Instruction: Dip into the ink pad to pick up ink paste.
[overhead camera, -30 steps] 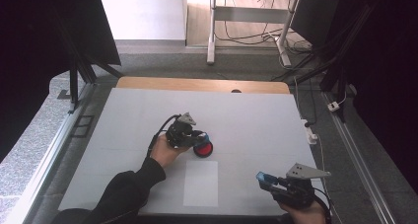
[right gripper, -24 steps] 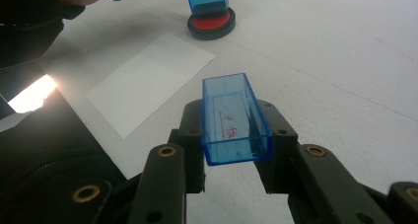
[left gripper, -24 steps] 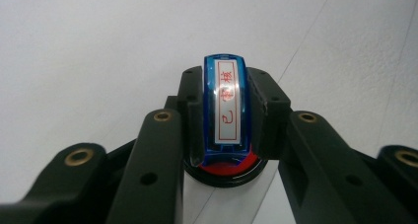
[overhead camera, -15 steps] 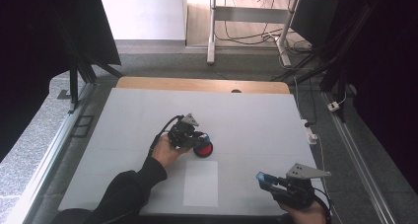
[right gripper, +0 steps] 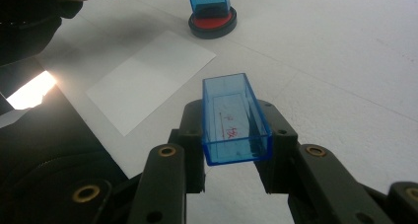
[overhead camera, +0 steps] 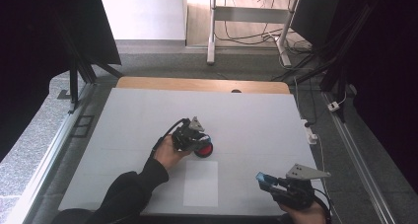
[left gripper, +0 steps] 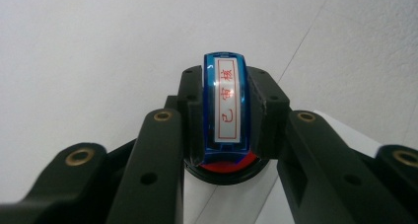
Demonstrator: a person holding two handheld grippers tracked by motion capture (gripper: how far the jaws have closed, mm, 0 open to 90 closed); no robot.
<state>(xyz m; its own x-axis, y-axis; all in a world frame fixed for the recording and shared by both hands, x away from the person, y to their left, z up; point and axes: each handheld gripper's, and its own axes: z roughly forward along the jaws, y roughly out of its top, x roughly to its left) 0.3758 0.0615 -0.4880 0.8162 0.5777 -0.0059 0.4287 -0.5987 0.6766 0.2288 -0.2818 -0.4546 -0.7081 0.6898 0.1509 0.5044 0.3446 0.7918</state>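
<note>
White table: left tool presses blue stamp into red ink pad.

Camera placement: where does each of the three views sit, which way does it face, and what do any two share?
High view: above the person's side, looking forward and down on the table; both forearms enter from the bottom, left tongs on the stamp, right tongs near the front edge.
Left gripper view: rides the left tongs, looking along its jaws, shut on the blue stamp over the red ink pad.
Right gripper view: rides the right tongs, jaws shut on a clear blue cover, facing the paper sheet.
Shared: stamp, pad and paper appear in the high and right gripper views.
</note>
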